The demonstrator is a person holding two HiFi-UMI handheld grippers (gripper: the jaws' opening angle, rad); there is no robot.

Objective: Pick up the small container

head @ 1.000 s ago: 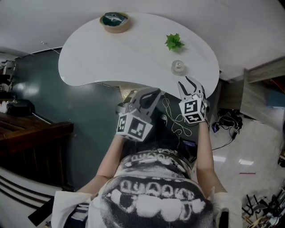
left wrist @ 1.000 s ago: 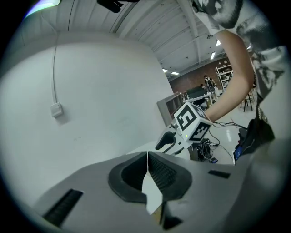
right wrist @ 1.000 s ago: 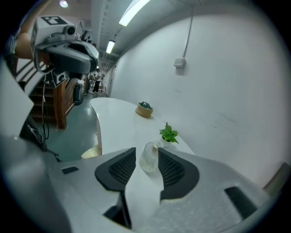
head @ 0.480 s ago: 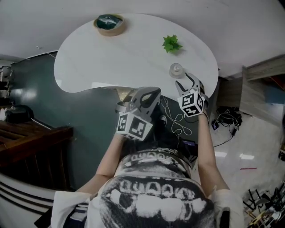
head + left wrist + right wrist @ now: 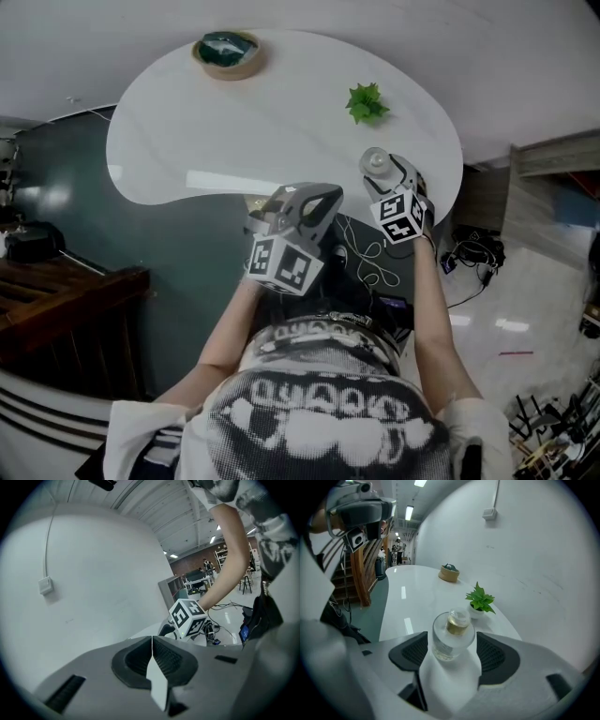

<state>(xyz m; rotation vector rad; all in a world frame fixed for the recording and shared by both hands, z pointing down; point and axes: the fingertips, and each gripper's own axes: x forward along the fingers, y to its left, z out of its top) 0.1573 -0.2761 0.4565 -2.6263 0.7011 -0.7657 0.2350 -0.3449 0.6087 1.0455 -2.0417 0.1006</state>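
1. Step in hand looks like the grasp: the right tongs (image 5: 452, 654) stand apart around the small glass container (image 5: 451, 637), which sits upright near the white tabletop's (image 5: 234, 131) edge.
2. The left tongs (image 5: 152, 657) are pressed together on nothing.
3. Next move, I judge: close evenly on the round body, then lift.

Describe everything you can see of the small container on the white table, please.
The small container is a round, clear glass jar with a yellowish top. It stands upright on the white table near its edge, not far from a small green plant. The open jaws of the right gripper flank it, apparently without clamping it.
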